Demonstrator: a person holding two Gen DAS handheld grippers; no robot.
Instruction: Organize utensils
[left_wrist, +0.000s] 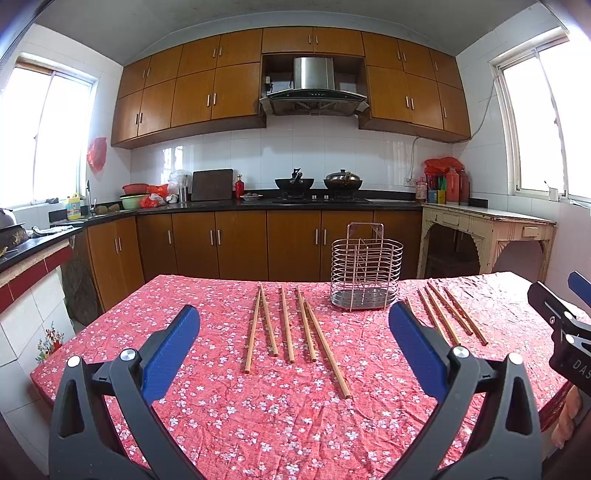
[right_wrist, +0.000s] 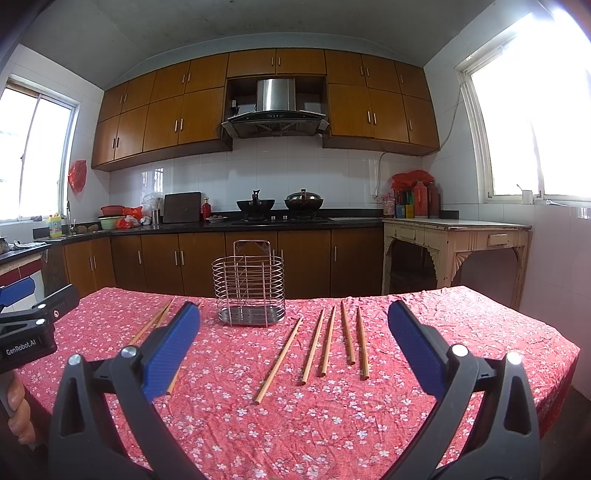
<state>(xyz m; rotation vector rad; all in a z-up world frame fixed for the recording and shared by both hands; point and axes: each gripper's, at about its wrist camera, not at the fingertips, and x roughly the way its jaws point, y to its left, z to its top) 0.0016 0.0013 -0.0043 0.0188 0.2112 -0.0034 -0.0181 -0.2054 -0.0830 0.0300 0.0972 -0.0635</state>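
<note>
Both grippers, left (left_wrist: 291, 328) and right (right_wrist: 293, 328), are held wide open above the tablecloth (left_wrist: 229, 406), nothing gripped. Chopsticks (left_wrist: 286, 325) are laid flat between the left fingers; a second set (right_wrist: 341, 339) is seen rightward. Beyond, the wire holder (left_wrist: 365, 273) stands upright.

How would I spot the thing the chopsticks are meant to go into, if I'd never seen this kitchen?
Find the table with the red flowered cloth. Near its far edge, between two groups of loose wooden chopsticks, stands a wire utensil basket. It is the only upright thing on the cloth: an empty copper-coloured cage on a shiny metal tray, while everything around it lies flat.
</note>
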